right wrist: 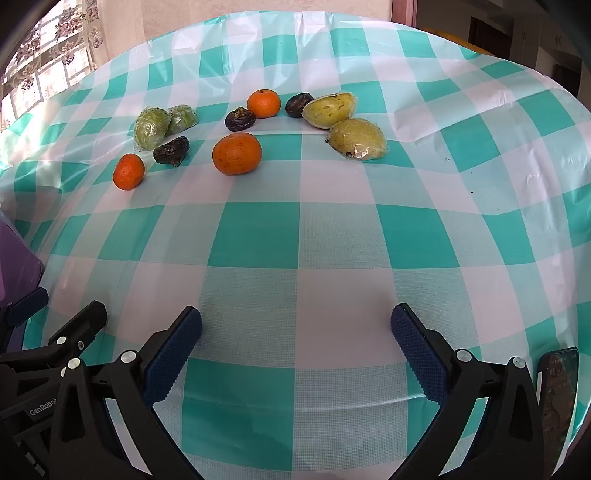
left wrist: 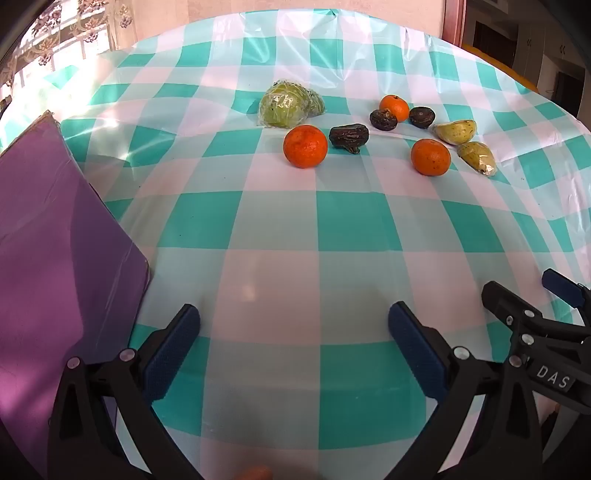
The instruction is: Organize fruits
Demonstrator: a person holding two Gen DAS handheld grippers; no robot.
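Upper frame on bench (right wrist: 332, 240): 3 oranges (right wrist: 236, 153), 3 dark fruits (right wrist: 171, 150), 4 wrapped green fruits (right wrist: 357, 139). Left tongs (left wrist: 293, 332) and right tongs (right wrist: 295, 332) both released, empty.

Purple mat (left wrist: 62, 236) cut off left — phone (right wrist: 557, 402) half out of view.

A table under a glossy teal-and-white checked cloth (right wrist: 295, 236) fills both views, its plastic creased and catching glare. At far left a window (right wrist: 40, 74) with a flowered lace curtain (left wrist: 55, 40) lets in strong daylight that streaks across the cloth. Behind the table stands a pale wall (left wrist: 295, 7). At right a reddish-brown door frame (left wrist: 452, 22) opens onto a dimmer room with pale cabinets (left wrist: 543, 48).
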